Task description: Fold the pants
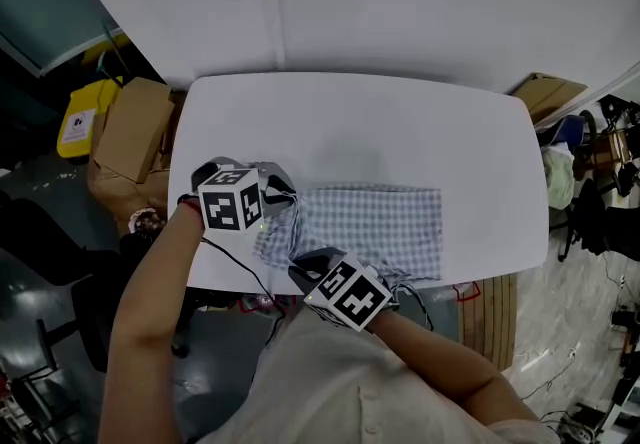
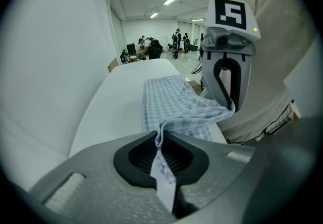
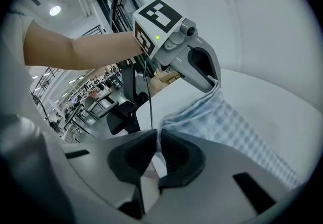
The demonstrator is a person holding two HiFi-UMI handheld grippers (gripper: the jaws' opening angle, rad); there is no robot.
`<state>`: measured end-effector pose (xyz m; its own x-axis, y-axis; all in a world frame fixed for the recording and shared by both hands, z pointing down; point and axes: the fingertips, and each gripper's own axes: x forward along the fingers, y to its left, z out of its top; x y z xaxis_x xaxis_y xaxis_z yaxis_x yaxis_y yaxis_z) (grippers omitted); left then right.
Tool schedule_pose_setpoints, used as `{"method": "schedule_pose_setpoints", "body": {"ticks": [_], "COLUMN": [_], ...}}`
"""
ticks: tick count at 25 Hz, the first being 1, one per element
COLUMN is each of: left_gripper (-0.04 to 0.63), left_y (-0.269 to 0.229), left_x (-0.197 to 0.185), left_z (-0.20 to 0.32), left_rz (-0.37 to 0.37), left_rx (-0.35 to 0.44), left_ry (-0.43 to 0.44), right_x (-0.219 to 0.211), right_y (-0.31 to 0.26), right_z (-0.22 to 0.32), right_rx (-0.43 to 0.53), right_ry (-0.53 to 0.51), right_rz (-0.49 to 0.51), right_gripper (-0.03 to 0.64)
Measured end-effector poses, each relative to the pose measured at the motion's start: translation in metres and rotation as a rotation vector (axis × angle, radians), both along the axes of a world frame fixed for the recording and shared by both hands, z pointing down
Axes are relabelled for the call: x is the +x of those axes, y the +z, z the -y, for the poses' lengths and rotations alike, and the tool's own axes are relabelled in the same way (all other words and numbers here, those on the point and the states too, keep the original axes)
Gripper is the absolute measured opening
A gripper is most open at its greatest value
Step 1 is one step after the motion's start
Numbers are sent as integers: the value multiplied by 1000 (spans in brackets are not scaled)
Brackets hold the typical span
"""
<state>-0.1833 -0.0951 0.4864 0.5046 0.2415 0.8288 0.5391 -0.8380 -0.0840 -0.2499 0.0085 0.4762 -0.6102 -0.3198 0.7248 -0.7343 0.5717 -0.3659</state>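
Left tool [image 2: 160,155] is clamped right down on a pinch of the blue-and-white checked pants [image 2: 169,104]. You can see the cloth edge squeezed between the pads, with a pale strip of it poking back toward the camera. Right tool [image 3: 154,160] is the same deal, jaws closed on a thin fold of the same fabric.

Each gripper view also catches the other tool across from it, with the cloth hanging between the two. The head view can't show the grips, since the marker cubes sit over the jaws, but it gives the layout. The pants lie on the white table [image 1: 360,122] near its front edge, long axis running left to right. The right end is flat, the left end bunched up at the tools. Only that view shows the cardboard box [image 1: 135,127] on the floor to the left.
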Motion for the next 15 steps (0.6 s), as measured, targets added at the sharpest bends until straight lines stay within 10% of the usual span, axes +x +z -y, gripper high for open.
{"method": "schedule_pose_setpoints", "body": {"ticks": [15], "left_gripper": [29], "left_y": [69], "left_x": [-42], "left_z": [15], "left_rz": [123], "left_rx": [2], "left_ry": [-92], "right_x": [-43], "right_y": [83], "right_z": [20], "right_rx": [-51], "right_ry": [37], "right_rz": [-11], "right_gripper": [38]}}
